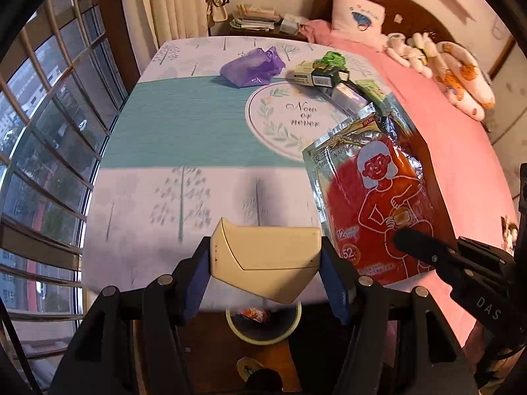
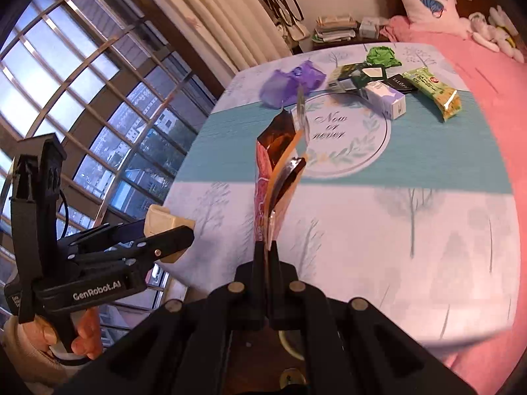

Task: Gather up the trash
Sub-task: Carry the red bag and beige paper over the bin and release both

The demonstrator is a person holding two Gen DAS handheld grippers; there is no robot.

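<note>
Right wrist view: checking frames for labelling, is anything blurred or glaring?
Right wrist view: foil pouch shows bright glints, the table's near edge smears, window bars bow. Left wrist view: pouch print readable, silver edges shiny, cream box sharp.

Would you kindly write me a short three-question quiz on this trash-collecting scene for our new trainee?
1. True or false: the left gripper is shut on a cream box.
2. Which does the right gripper hold? A) the purple bag B) the red foil pouch C) the green wrapper
3. Fill in: below the near edge of the table stands a trash ____.

Key: 1 true; 2 B; 3 bin.
</note>
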